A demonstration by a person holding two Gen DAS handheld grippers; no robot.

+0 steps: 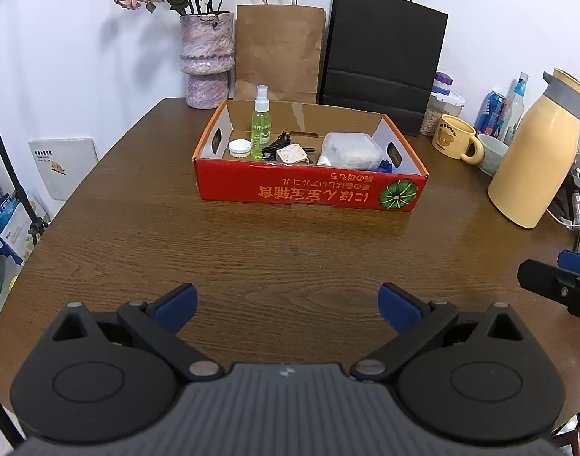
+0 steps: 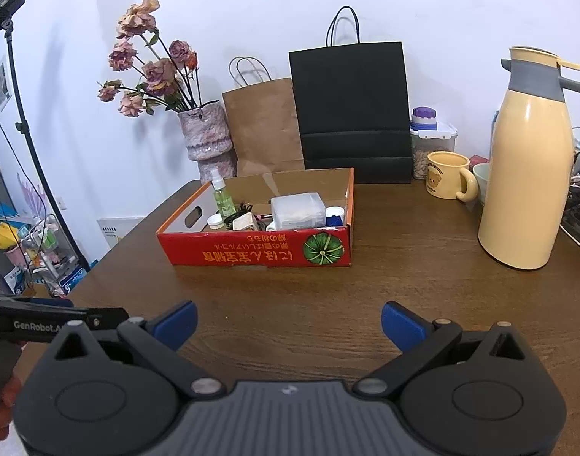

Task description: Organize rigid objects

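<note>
A red cardboard box (image 1: 309,188) (image 2: 251,252) stands in the middle of the brown table. It holds a green spray bottle (image 1: 260,125) (image 2: 220,197), a white lid (image 1: 239,148), a white charger with black cable (image 1: 290,152) (image 2: 244,220) and a clear plastic container (image 1: 350,150) (image 2: 297,211). My left gripper (image 1: 288,304) is open and empty, low over the near table. My right gripper (image 2: 290,323) is open and empty, also well short of the box. Each gripper shows at the other view's edge.
Behind the box stand a vase of dried roses (image 1: 206,60) (image 2: 206,136), a brown paper bag (image 1: 278,53) and a black paper bag (image 1: 381,60) (image 2: 350,110). At the right are a yellow bear mug (image 1: 455,136) (image 2: 447,180), a cream thermos jug (image 1: 533,159) (image 2: 525,167), a jar and bottles.
</note>
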